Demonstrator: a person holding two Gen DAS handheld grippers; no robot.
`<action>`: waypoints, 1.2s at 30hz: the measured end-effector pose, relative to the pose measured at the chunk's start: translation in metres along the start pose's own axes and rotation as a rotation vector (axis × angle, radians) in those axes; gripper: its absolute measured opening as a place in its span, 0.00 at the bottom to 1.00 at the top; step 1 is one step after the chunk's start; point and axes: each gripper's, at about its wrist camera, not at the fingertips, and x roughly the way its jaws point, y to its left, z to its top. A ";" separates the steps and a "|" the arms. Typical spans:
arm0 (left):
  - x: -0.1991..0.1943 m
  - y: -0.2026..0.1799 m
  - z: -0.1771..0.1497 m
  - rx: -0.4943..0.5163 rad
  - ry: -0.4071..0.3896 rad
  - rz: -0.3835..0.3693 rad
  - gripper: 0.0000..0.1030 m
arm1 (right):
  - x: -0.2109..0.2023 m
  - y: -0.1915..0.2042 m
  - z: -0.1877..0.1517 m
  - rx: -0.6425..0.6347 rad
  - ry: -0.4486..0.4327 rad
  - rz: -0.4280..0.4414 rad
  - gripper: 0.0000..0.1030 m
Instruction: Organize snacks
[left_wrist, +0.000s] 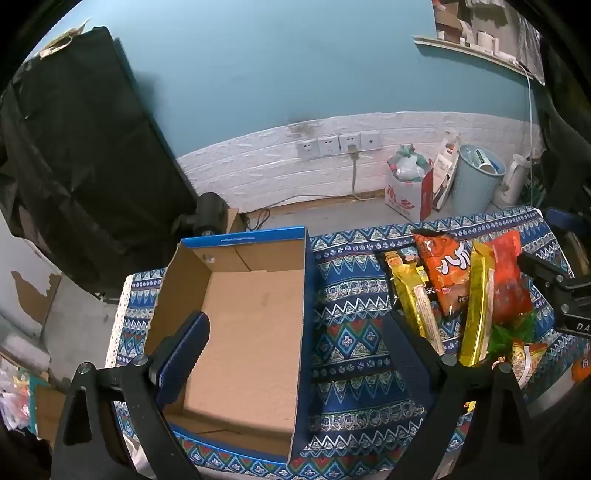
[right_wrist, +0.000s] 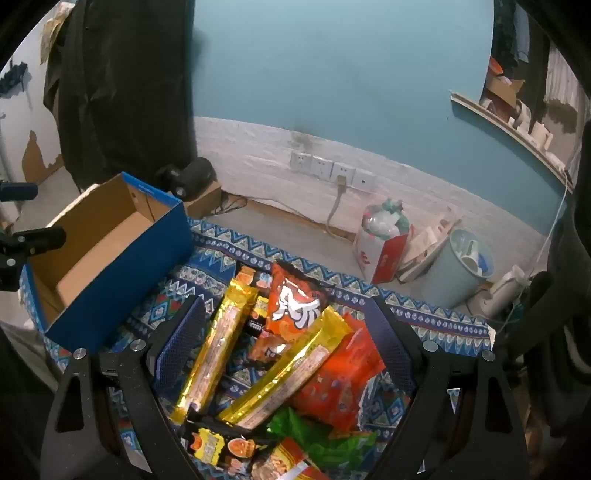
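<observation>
**Mia:** Black jaws with blue pads. The right gripper (right_wrist: 288, 328) has them spread wide, and nothing is squeezed between them. It points down at the pile of snacks (right_wrist: 284, 369).

**Ben:** And the other one?

**Mia:** The left gripper (left_wrist: 295, 332) is wide open too, with nothing in it. One finger hangs over the cardboard box (left_wrist: 236, 325), and the other finger is over the patterned cloth (left_wrist: 347, 317) just beside the box.

**Ben:** Where are the snacks from the box?

**Mia:** They lie in a heap on the cloth, on the right side of the box and a little apart from it. No snack is in the box yet. So the job looks like it has only begun.

**Ben:** Which one should the right gripper take first?

**Mia:** Probably the long gold pack (right_wrist: 218, 354) nearest the box. It lies on top, so nothing pins it down. The second gold pack (right_wrist: 291, 373) rests on the red bag (right_wrist: 343, 384), and the orange bag (right_wrist: 291, 306) is farthest from the gripper.

**Ben:** How should it grab?

**Mia:** It should go across the thin side of the pack, near the middle, so the ends do not droop. The wrapper looks slippery, so a firm squeeze would help. Then it should lift clear over the blue wall of the box before letting go.
</observation>
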 end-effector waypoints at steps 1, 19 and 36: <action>0.000 0.000 0.000 -0.001 0.002 -0.002 0.92 | -0.001 0.000 0.000 0.003 -0.002 0.002 0.84; 0.004 -0.006 -0.002 -0.003 0.017 -0.029 0.92 | 0.003 0.001 -0.001 -0.008 0.019 0.008 0.84; 0.004 -0.005 -0.003 -0.005 0.019 -0.033 0.92 | 0.004 0.000 -0.002 -0.007 0.021 0.008 0.84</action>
